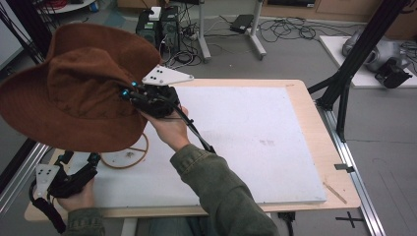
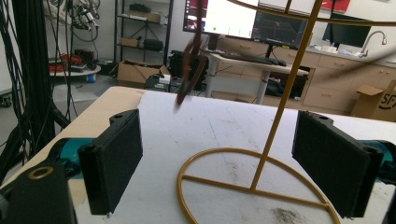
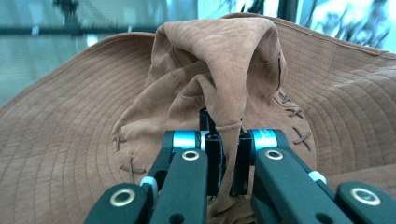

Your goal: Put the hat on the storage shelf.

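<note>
Pinching a fold of the brown suede hat's point(image 3: 224, 65) crown between the right gripper's point(image 3: 227, 163) nearly closed jaws, with the wide brim spreading to both sides and beyond the pads. Carried aloft in the high view, hat point(image 1: 74, 83) above the table's point(image 1: 314, 147) left edge, right gripper point(image 1: 129, 93) buried in its near side. Waiting low at the near left corner, left gripper point(image 1: 74, 160) with jaws wide apart and nothing between them. Standing just ahead of those jaws on the white board point(image 2: 219, 126), yellow wire hat stand point(image 2: 261, 172), ring base flat, stem tilting upward.
</note>
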The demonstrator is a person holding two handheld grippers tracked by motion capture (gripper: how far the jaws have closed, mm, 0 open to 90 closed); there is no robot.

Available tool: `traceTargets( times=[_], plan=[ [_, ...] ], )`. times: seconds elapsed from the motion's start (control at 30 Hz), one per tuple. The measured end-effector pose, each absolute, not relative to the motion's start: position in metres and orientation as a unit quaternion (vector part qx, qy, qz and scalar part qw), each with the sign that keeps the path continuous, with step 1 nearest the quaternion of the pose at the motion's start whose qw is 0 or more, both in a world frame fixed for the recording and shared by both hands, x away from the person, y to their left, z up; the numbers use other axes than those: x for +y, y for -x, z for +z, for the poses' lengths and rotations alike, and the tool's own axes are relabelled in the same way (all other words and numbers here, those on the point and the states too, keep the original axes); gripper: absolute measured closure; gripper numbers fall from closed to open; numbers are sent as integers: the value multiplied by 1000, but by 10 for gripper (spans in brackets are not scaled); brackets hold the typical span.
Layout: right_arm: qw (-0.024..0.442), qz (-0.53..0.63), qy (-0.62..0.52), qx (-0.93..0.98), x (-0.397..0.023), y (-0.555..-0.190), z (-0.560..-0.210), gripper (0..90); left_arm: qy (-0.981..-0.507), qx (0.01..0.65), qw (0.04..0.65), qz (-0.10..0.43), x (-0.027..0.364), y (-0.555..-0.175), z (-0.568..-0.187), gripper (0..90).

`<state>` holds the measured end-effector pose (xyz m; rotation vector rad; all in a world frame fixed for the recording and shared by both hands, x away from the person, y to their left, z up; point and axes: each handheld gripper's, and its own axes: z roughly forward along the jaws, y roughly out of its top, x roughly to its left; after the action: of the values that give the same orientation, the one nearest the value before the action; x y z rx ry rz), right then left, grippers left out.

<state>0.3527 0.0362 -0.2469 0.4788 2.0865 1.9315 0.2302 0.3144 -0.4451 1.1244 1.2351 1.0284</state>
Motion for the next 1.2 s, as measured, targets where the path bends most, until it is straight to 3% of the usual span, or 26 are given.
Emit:
traceTargets(
  times=[0.67, 0.77, 1.03, 1.2],
  plan=[
    [70, 642, -199, 737, 41, -366, -264, 853, -481, 522, 553, 436, 313, -231, -445, 164],
    [63, 654, -190, 730, 40, -369, -264, 642, -481, 524, 553, 435, 314, -231, -446, 164],
    [87, 669, -206, 708, 29, -366, -256, 281, -481, 524, 552, 435, 314, -230, -447, 164],
    [114, 683, -224, 686, 4, -367, -251, 113, -481, 524, 552, 435, 314, -230, -447, 164]
  ],
)
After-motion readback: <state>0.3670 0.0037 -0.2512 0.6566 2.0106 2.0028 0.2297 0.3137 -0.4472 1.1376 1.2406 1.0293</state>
